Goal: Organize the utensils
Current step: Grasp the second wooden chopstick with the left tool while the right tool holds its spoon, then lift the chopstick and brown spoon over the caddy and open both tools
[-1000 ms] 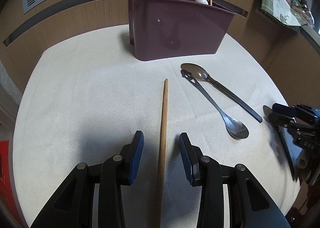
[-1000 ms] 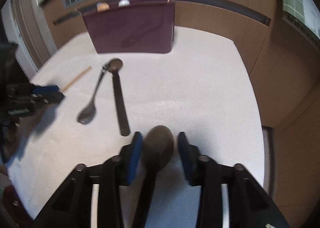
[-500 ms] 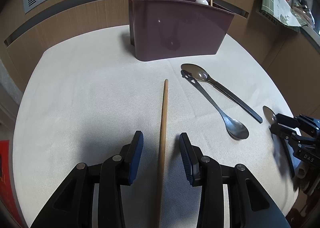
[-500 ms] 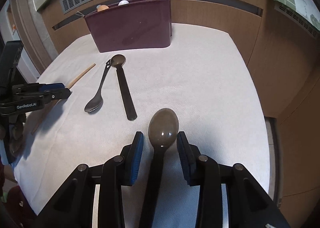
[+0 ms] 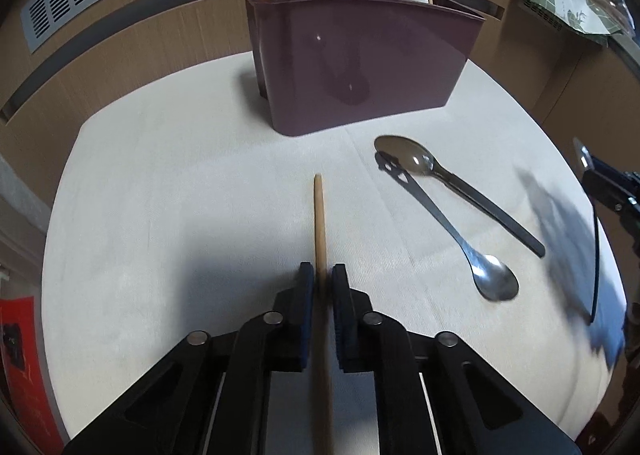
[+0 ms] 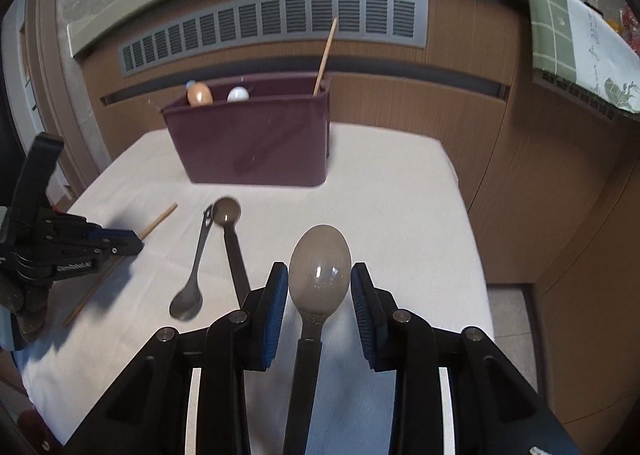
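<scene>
Between our left gripper (image 5: 320, 279) pads we pinch the chopstick (image 5: 319, 215) on the table (image 5: 160, 195), while our right gripper (image 6: 319, 283) carries the spoon (image 6: 320, 275), grip unclear, and either could snag the holder (image 6: 256, 143) rim.

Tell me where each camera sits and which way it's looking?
Left wrist: sits on the left tool, looking forward along the wooden chopstick it pinches, toward the maroon utensil caddy; its black fingers show.
Right wrist: sits on the right tool, looking along the brown spoon between its fingers, toward the caddy; those fingers show.
Shared: the caddy, the steel spoon and dark-handled spoon on the white cloth; each also sees the other tool.
</scene>
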The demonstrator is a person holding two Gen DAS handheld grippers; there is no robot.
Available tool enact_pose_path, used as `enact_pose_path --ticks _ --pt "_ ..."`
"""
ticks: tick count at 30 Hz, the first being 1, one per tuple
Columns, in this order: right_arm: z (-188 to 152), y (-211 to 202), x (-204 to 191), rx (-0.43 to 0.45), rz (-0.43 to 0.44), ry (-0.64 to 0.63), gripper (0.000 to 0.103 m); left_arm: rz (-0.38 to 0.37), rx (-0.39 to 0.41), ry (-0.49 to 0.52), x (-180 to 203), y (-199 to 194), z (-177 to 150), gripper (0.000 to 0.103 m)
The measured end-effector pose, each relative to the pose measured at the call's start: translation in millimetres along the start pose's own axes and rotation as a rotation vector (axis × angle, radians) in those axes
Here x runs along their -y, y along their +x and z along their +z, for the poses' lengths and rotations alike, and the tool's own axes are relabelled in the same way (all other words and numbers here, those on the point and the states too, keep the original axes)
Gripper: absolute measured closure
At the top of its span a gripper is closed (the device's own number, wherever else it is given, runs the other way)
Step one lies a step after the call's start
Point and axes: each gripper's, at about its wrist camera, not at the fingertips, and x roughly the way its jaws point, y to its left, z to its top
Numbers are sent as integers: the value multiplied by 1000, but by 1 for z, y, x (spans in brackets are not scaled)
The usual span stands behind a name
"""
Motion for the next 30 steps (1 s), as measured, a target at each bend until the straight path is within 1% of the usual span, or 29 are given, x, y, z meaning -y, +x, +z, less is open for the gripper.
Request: enact_pose_path --ticks 2,3,5,7,10,15,17,19,21,22,23,24,25,26,27,28,30 --pt "4 -4 1 38 4 9 73 -7 26 -17 0 -3 3 98" --pt "5 -6 2 54 7 14 73 -25 54 -39 -2 -10 5 98" --pt "8 -14 4 96 17 24 73 -74 149 -99 -7 -36 7 98" --pt "11 -19 7 122 19 33 73 -100 227 -134 -10 -60 7 98" --pt "15 -24 11 145 23 59 73 -116 317 -158 -12 -92 5 98" --pt "20 -33 17 192 31 98 73 -103 418 -179 -11 -121 6 98" --pt "24 -36 17 212 26 97 73 -114 459 -189 -11 -131 10 98" --pt "30 -39 17 235 21 97 74 -130 521 -205 -15 -147 22 98" --pt "48 -48 15 283 22 83 74 -149 630 -224 -17 -174 44 98" --pt "65 -58 13 330 18 70 74 -166 707 -234 -17 -191 55 98" --pt "84 -71 12 394 10 58 74 -180 765 -237 -17 -203 64 98" --pt "98 -81 10 448 1 49 74 -193 844 -234 -16 -217 75 98" --pt "116 -93 9 507 -10 39 74 -192 924 -227 -15 -230 86 98" --pt "137 -108 6 580 -22 27 74 -170 1007 -225 -13 -240 97 98" --pt "151 -116 4 622 -28 17 74 -153 1061 -234 -13 -244 107 98" --pt "167 -123 1 661 -34 6 74 -146 1090 -247 -15 -245 115 98" --pt "190 -127 -3 704 -45 2 74 -127 1123 -279 -18 -238 131 98"
